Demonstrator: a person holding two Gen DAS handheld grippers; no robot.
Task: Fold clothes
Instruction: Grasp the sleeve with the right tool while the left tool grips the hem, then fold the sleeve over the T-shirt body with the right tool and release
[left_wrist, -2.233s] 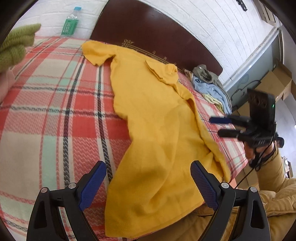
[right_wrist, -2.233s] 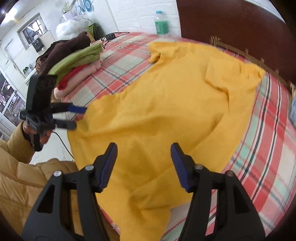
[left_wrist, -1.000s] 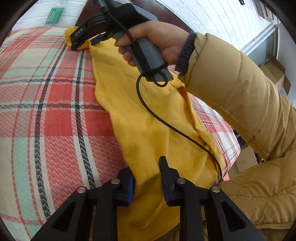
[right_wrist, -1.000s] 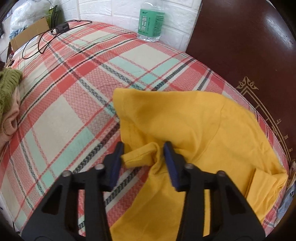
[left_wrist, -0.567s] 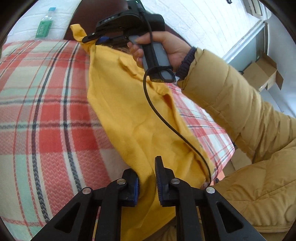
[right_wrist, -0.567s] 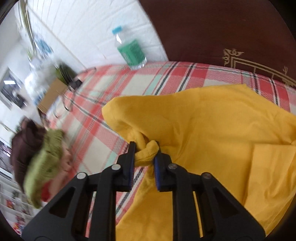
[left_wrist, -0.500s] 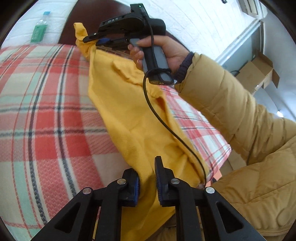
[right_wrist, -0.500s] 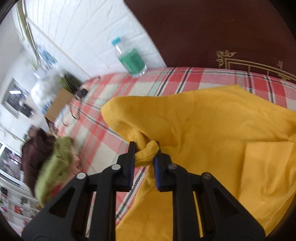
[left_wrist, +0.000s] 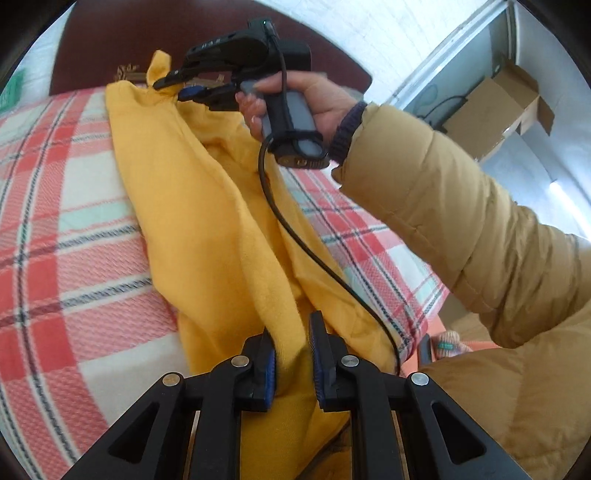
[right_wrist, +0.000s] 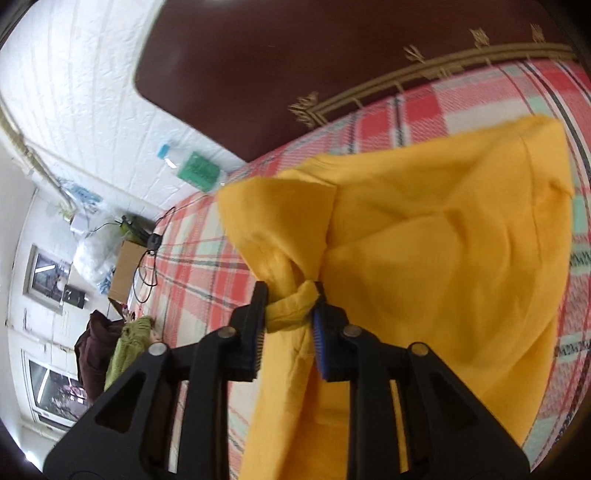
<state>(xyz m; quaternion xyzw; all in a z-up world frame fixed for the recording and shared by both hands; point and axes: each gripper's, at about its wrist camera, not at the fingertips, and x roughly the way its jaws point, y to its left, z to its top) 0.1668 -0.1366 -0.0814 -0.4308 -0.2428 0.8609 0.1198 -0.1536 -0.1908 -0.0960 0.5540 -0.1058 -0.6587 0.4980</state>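
**Yellow shirt, held at two ends**

Left gripper (left_wrist: 291, 354) — jaws nearly shut, having just eased apart slightly, pinching the shirt's (left_wrist: 207, 229) near hem. Right gripper (right_wrist: 290, 308) — jaws narrowly apart, just widened, still clamping a bunched far end. The shirt hangs stretched between them above the plaid bed (left_wrist: 55, 240), probably to straighten it for folding.

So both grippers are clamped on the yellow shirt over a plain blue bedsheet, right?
Not quite: the bedsheet is red, white and mint plaid, as the left wrist view shows. The left gripper and right gripper do both clamp the yellow shirt.
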